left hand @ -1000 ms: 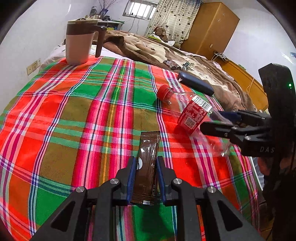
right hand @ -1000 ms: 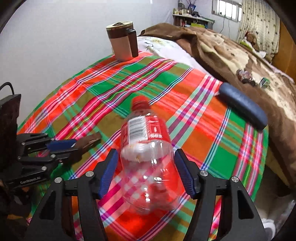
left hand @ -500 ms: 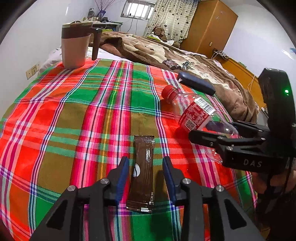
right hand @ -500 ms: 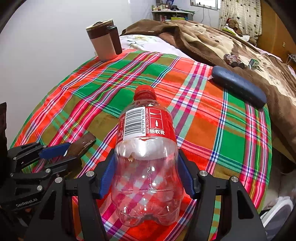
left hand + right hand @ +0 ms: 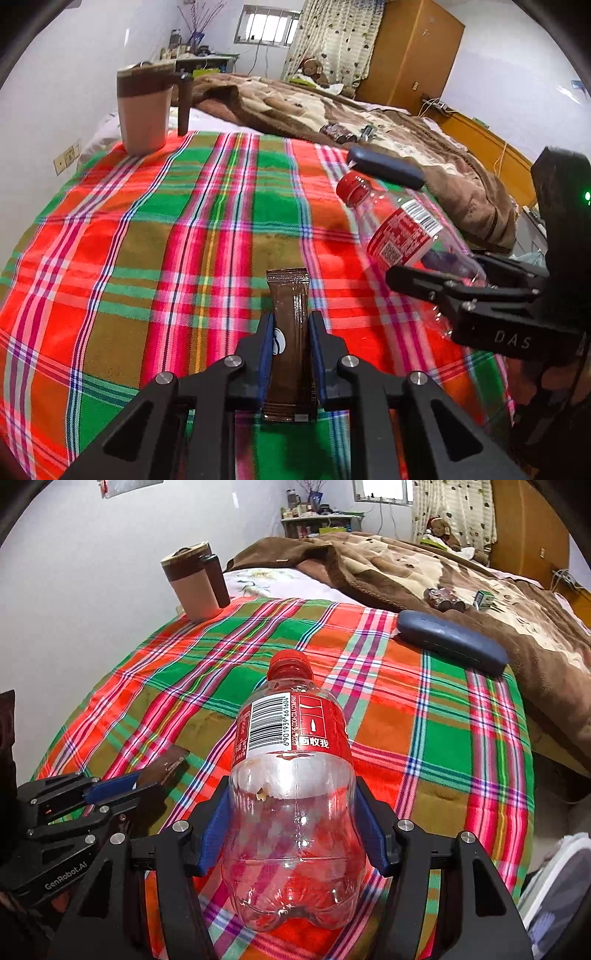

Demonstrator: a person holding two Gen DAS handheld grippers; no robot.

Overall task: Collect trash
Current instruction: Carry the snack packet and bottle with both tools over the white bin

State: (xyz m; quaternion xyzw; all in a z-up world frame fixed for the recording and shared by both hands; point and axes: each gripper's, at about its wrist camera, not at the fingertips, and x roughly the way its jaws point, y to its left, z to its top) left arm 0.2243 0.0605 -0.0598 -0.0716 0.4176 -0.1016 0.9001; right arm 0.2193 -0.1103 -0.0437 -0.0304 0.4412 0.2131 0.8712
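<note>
On the plaid cloth, nearest the cameras: both grippers low over the near edge, side by side, each angled down.
Left gripper: jaws drawn narrow; they have just been closing, with the brown wrapper between them. Blue pads press on both long edges of it.
Brown wrapper, position: a flat sachet lying lengthwise along the fingers, its far end sticking out past the tips over the plaid cloth. In the right wrist view only its far corner shows beyond the left gripper.
Right gripper: jaws wide, pads against both sides of the clear lower body of the plastic bottle.
Plastic bottle, position: empty, red cap and red label, cap pointing away from the gripper. From the left wrist view it sits tilted, cap end up and toward the middle of the cloth, held in the right gripper.
Mid cloth: bare plaid between the held items and the far things.
Far right edge: a dark blue case lying where the cloth meets the brown blanket.
Far left corner: a tan mug with brown lid and handle, upright, well apart from both grippers.
Beyond: small items on the blanket, too small to tell.
</note>
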